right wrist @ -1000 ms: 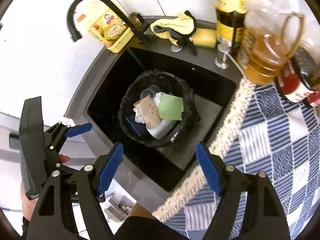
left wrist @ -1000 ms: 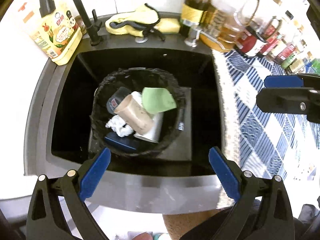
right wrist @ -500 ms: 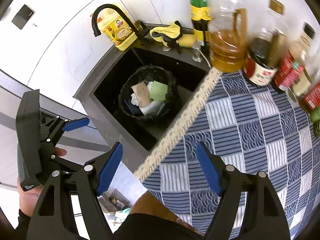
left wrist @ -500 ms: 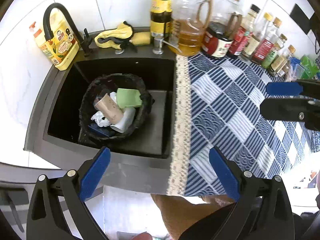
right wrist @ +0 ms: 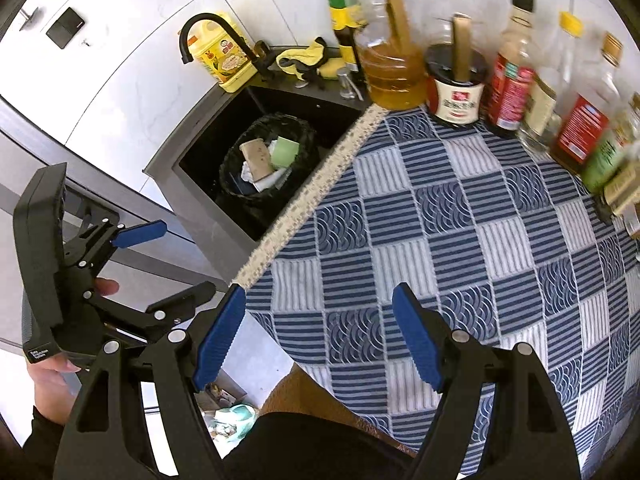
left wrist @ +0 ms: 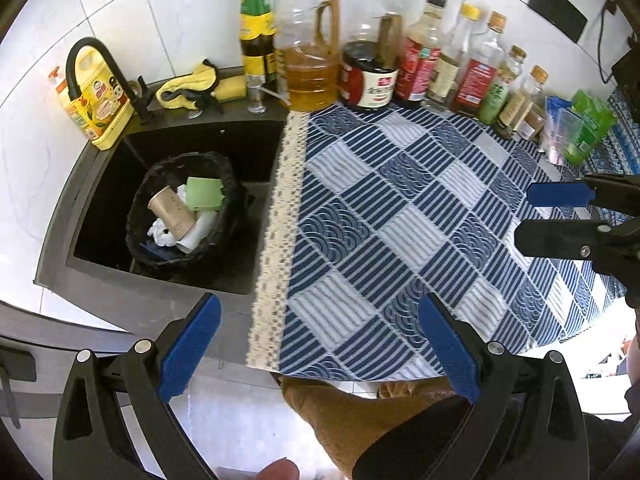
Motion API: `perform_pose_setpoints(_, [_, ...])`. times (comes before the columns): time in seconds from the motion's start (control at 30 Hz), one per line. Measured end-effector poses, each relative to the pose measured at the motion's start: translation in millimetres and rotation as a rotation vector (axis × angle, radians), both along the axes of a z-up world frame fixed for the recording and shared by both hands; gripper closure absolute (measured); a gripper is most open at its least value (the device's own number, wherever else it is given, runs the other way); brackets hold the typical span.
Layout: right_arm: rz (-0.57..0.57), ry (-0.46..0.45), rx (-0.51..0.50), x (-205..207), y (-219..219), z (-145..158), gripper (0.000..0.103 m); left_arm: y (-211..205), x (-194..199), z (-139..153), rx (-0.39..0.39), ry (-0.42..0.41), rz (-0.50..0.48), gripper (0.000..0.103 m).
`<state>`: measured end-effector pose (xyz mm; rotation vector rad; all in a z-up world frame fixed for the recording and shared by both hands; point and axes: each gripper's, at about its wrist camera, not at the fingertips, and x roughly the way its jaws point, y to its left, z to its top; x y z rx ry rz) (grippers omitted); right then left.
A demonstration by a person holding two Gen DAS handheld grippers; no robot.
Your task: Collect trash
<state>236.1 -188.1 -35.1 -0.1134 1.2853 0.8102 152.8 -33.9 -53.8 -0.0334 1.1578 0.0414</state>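
A black trash basket [left wrist: 138,216] stands in the dark sink [left wrist: 224,140]. It holds a brown paper cup [left wrist: 170,211], a green sponge-like piece [left wrist: 204,194], a white cup and crumpled paper. The basket also shows in the right wrist view [right wrist: 236,188]. My left gripper [left wrist: 320,348] is open and empty, high above the counter's front edge. My right gripper [right wrist: 318,334] is open and empty, above the blue checked cloth [right wrist: 460,240]. Each gripper shows in the other's view, the right [left wrist: 560,216] and the left [right wrist: 132,264].
A black faucet [left wrist: 92,64], a yellow detergent jug [left wrist: 100,104] and a yellow rag [left wrist: 188,88] sit behind the sink. Several oil and sauce bottles [left wrist: 368,72] line the wall. Green packets [left wrist: 588,128] lie at the far right. A lace edge [left wrist: 280,216] borders the cloth.
Both grippers have pulled back and up from the sink and swung right. The basket looks smaller and more of the checked cloth and the bottles is in view.
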Motion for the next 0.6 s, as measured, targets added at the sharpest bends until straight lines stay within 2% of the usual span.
perform_pose_setpoints(0.23, [-0.007,-0.009,0.005,-8.4,-40.6,-4.9,0.027,-38.7,-9.6,0.5,0.006,-0.024,-0.013,0.007])
perform_pose_setpoints(0.6, [0.007,-0.041,0.020,-22.3,-75.3,-1.8,0.025,-57.9,-20.8,0.6,-0.015,-0.035,0.014,0.007])
